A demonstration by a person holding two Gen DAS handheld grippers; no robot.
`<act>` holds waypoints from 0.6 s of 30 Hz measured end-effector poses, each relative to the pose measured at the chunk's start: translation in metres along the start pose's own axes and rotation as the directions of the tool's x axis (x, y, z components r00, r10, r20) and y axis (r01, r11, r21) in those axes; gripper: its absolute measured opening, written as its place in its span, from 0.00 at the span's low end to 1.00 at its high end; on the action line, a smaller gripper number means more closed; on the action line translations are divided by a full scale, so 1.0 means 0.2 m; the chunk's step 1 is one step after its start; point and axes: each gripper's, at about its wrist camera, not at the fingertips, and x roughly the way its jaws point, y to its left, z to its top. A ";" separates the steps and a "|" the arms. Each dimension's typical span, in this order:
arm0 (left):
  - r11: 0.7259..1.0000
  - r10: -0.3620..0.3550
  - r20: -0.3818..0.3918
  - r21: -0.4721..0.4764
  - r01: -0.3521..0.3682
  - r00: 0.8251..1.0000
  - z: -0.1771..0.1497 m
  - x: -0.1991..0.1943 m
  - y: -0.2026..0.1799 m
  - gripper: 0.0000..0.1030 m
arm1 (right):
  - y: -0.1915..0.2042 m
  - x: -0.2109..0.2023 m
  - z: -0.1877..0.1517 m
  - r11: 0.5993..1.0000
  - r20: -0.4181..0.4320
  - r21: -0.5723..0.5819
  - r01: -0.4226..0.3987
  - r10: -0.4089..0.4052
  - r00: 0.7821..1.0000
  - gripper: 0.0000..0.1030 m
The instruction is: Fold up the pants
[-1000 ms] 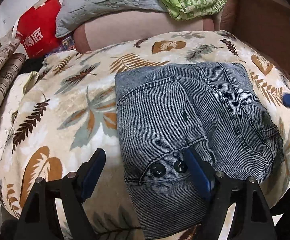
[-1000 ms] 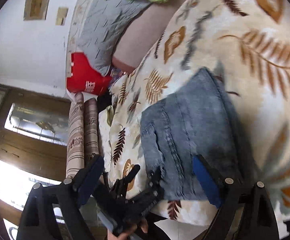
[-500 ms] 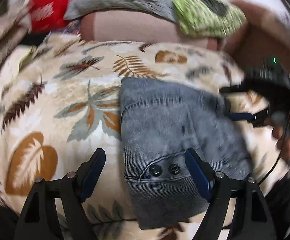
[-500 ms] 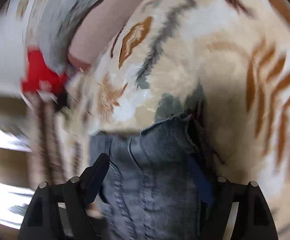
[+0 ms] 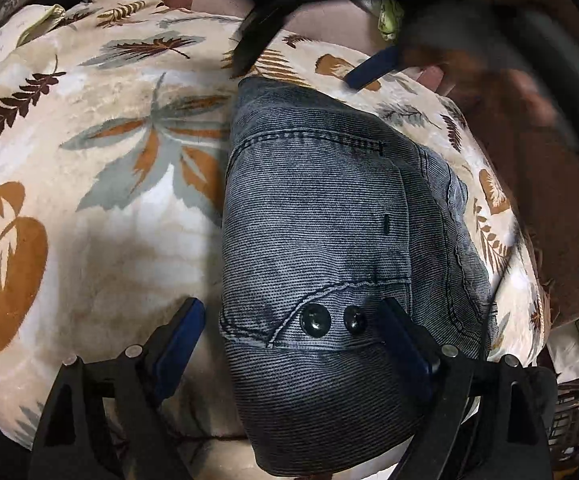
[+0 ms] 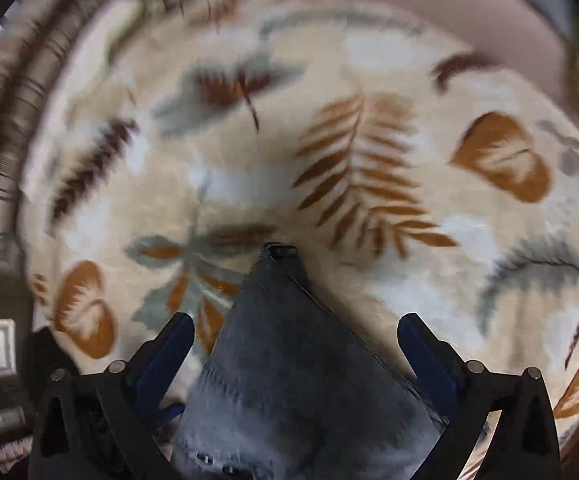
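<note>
Pants (image 5: 329, 248) lie folded into compact bundle on leaf-print blanket (image 5: 89, 160). Left claw (image 5: 289, 332) spread wide, straddling button end, gripping nothing. Right claw (image 6: 295, 344) also wide over far corner, likely to square fold.

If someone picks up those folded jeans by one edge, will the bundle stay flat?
Probably not. The jeans are soft stacked layers, so they would likely droop and unfold. The thick ribbed cloth looks fairly heavy, and it should grip the plush blanket rather than slide.
</note>
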 end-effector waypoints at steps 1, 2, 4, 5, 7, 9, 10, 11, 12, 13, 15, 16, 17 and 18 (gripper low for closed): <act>1.000 -0.003 0.001 0.004 0.003 1.000 0.00 0.00 0.00 0.86 | 0.01 0.08 0.02 1.000 -0.050 0.007 0.001 0.000 0.999 0.98; 1.000 -0.008 0.003 0.005 0.008 1.000 0.00 0.00 0.00 0.86 | 0.02 0.13 0.03 1.000 -0.080 0.010 -0.013 0.014 0.997 0.83; 1.000 -0.013 0.006 0.005 0.013 1.000 0.00 0.00 0.00 0.86 | 0.03 0.20 0.04 0.999 -0.124 0.018 -0.030 0.032 0.992 0.33; 1.000 -0.018 0.008 0.005 0.017 1.000 0.00 0.01 0.00 0.86 | 0.00 0.21 0.04 0.999 -0.125 0.039 -0.025 0.030 0.992 0.33; 1.000 -0.024 0.008 0.002 0.024 1.000 0.00 0.01 0.00 0.86 | -0.07 0.21 0.03 0.993 -0.085 0.110 -0.034 0.044 0.995 0.33; 1.000 -0.021 0.010 0.003 0.021 1.000 0.00 0.00 0.00 0.86 | -0.10 0.16 0.00 0.987 -0.012 0.152 -0.052 0.055 0.998 0.35; 1.000 -0.020 0.012 0.004 0.020 1.000 0.00 0.00 0.00 0.86 | -0.11 0.14 -0.02 0.984 0.017 0.169 -0.050 0.048 0.999 0.36; 1.000 -0.018 0.013 0.004 0.018 1.000 0.00 0.00 0.01 0.86 | -0.13 0.10 -0.04 0.981 0.055 0.189 -0.050 0.040 0.998 0.43; 1.000 -0.017 0.015 0.003 0.017 1.000 0.00 0.00 0.01 0.86 | -0.16 0.05 -0.07 0.975 0.111 0.221 -0.037 0.012 0.994 0.52; 1.000 -0.016 0.017 0.003 0.016 1.000 -0.01 0.00 0.01 0.86 | -0.19 0.00 -0.10 0.971 0.149 0.240 -0.022 -0.014 0.989 0.55; 1.000 -0.014 0.021 0.000 0.014 1.000 -0.01 -0.02 0.02 0.86 | -0.23 -0.10 -0.19 0.964 0.227 0.263 -0.039 -0.023 0.974 0.57; 1.000 -0.011 0.023 0.001 0.011 1.000 -0.02 -0.02 0.02 0.86 | -0.25 -0.16 -0.25 0.960 0.258 0.272 -0.061 -0.012 0.966 0.57; 1.000 -0.007 0.025 0.002 0.007 1.000 -0.02 -0.02 0.02 0.87 | -0.27 -0.20 -0.31 0.959 0.278 0.272 -0.081 0.003 0.961 0.58; 1.000 -0.006 0.027 0.001 0.006 1.000 -0.01 -0.01 0.01 0.87 | -0.28 -0.24 -0.41 0.958 0.304 0.266 -0.107 0.022 0.952 0.58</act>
